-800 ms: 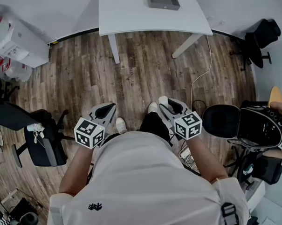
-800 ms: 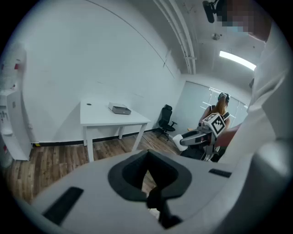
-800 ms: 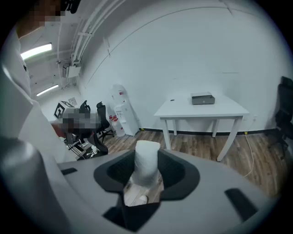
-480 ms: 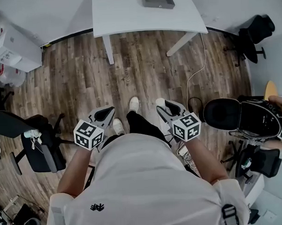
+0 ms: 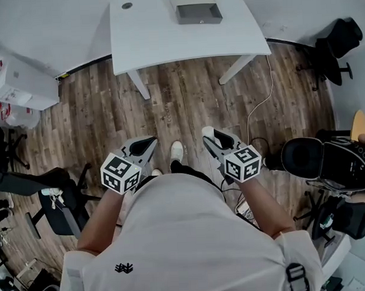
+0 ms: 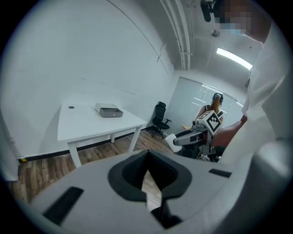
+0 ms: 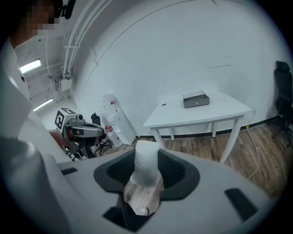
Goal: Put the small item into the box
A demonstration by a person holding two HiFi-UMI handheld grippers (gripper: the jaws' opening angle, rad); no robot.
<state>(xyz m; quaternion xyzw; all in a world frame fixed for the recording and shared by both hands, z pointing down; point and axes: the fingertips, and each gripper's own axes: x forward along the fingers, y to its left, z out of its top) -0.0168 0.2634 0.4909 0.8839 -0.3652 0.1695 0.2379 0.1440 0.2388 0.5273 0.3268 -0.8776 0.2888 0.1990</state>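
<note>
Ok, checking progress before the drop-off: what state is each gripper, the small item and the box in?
Left gripper: shut, nothing between its jaws.
Right gripper: shut on the white item.
White item: held upright between the jaws, not yet in the box.
Grey box: resting on the white table, untouched; open or closed cannot be told.

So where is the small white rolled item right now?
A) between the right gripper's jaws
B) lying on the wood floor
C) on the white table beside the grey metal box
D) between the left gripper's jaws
A: the small white rolled item stands clamped between the jaws of the right gripper. The left gripper has its jaws together on nothing, and the grey metal box sits alone on the white table.
</note>
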